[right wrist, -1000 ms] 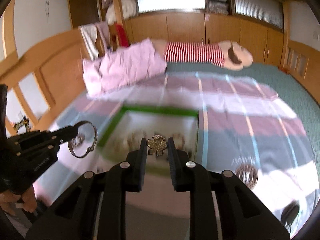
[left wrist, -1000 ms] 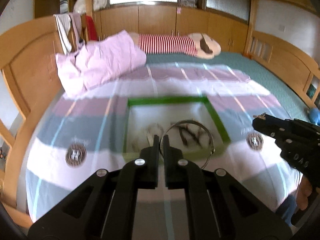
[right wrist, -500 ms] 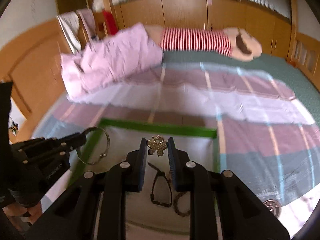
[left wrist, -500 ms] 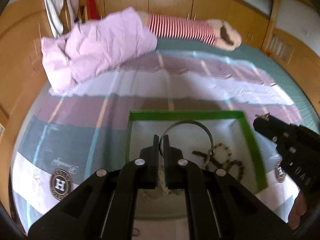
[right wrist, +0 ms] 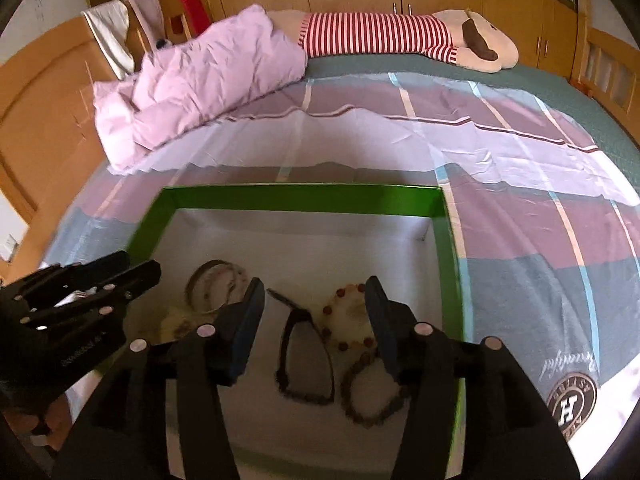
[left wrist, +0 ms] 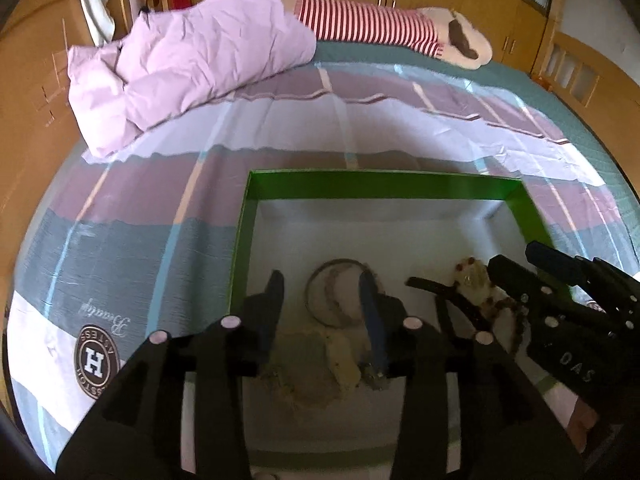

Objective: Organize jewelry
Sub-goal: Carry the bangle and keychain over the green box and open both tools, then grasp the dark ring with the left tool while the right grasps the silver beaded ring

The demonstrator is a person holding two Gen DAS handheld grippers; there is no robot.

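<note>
A green-walled box [left wrist: 376, 184] [right wrist: 296, 192] with a white floor lies on the bed. My left gripper [left wrist: 322, 292] is open and empty over its left part, above a silver bangle [left wrist: 320, 300] [right wrist: 200, 276] lying on the floor. My right gripper [right wrist: 314, 296] is open and empty over the right part, and shows in the left wrist view [left wrist: 516, 268]. Below it lie a black bracelet [right wrist: 304, 360], a bead bracelet [right wrist: 360, 396] and a pale flower brooch [right wrist: 352, 312] [left wrist: 476, 284]. The left gripper shows in the right wrist view [right wrist: 140, 266].
The box sits on a striped purple, grey and white sheet [right wrist: 520, 184]. A pink quilt [left wrist: 192, 56] and a striped plush toy [right wrist: 400, 36] lie at the far side. Wooden bed frame [right wrist: 40, 112] and cupboards surround the bed.
Both grippers moved down into the box and opened. The left let go of the silver bangle and the right let go of the flower brooch; both now lie on the box floor.
</note>
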